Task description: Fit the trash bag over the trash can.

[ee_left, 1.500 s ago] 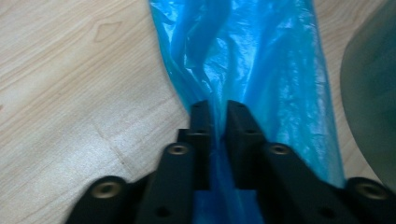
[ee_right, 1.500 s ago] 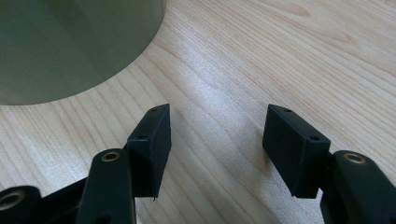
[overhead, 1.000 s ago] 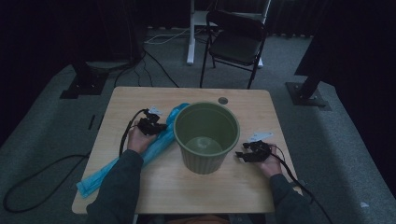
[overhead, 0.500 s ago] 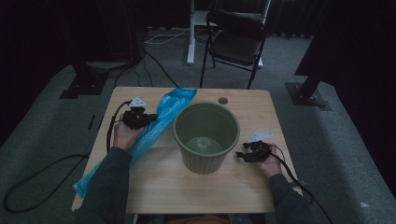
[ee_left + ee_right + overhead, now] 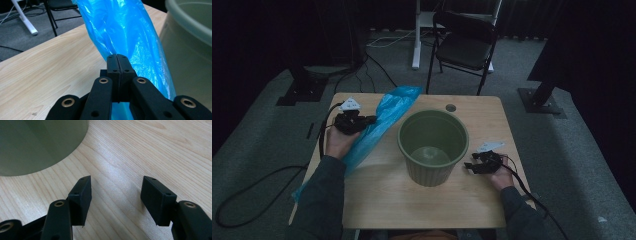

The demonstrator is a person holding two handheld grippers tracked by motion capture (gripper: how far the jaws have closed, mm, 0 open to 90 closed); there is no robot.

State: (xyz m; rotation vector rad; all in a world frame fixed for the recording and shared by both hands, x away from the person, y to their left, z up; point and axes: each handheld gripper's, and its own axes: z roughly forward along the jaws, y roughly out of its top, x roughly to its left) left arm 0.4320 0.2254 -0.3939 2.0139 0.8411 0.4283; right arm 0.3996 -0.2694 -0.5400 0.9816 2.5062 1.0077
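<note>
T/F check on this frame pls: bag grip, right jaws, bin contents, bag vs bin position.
1. The left gripper is shut on the blue plastic bag. True.
2. The right gripper holds the rim of the green bin. False: its jaws stand open over bare table beside the bin, with nothing between them.
3. The bag already lines the bin. False: it lies outside, to the bin's left in the high view, lifted at one end by the left gripper.
4. The bin stands upright on the table. True.
5. A folding chair stands on the floor beyond the table. True.
</note>
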